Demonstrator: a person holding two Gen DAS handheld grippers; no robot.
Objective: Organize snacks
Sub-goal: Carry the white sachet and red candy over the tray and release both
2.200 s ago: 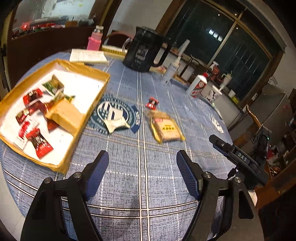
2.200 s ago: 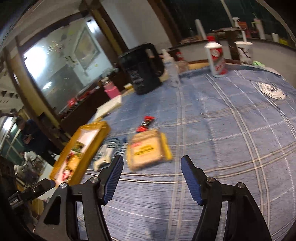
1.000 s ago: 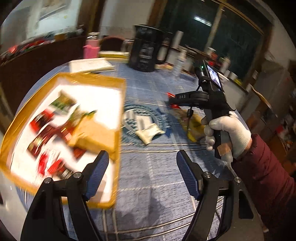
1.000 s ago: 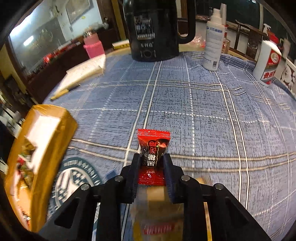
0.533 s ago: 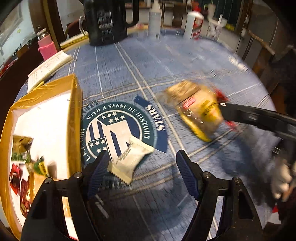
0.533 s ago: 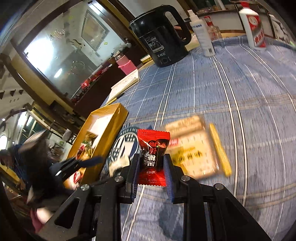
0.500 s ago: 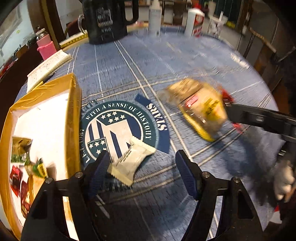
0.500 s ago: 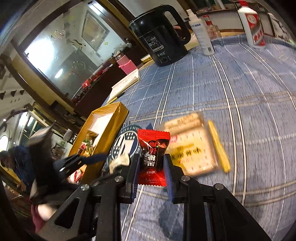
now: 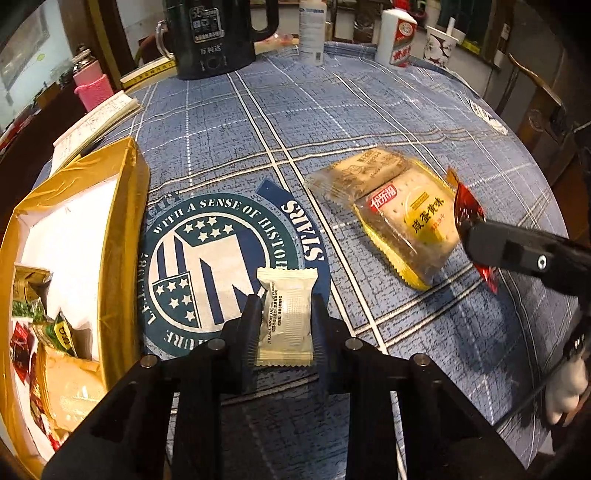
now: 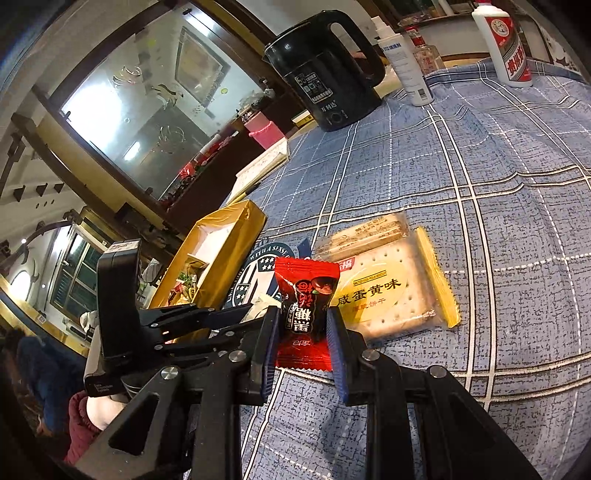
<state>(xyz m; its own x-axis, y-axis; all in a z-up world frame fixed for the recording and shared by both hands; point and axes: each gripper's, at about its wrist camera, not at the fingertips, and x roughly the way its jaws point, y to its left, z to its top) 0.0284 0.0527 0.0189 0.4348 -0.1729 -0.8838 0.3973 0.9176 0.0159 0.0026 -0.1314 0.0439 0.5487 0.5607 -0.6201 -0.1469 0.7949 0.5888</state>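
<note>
My left gripper (image 9: 285, 328) is shut on a cream-white snack packet (image 9: 286, 317) over the round emblem of the blue plaid tablecloth. My right gripper (image 10: 302, 328) is shut on a red and black candy packet (image 10: 304, 306) and holds it above the cloth; that candy also shows at the right of the left wrist view (image 9: 468, 218). A yellow-edged cracker packet (image 9: 400, 218) lies on the cloth between them, also in the right wrist view (image 10: 388, 288). A gold-rimmed box (image 9: 122, 229) with several snacks inside stands at the left, also in the right wrist view (image 10: 225, 251).
A black kettle (image 9: 214, 33), a white spray bottle (image 9: 312, 29), a white liquor bottle (image 9: 397, 38) and a paper cup (image 9: 441, 46) stand along the table's far side. A pink bottle (image 9: 92, 88) and a notebook (image 9: 96, 122) lie at the back left. The table edge curves at the right.
My left gripper has shut on the cream-white packet, which lay loose between its open fingers half a second ago. My right gripper still holds the red candy and has shifted a little.
</note>
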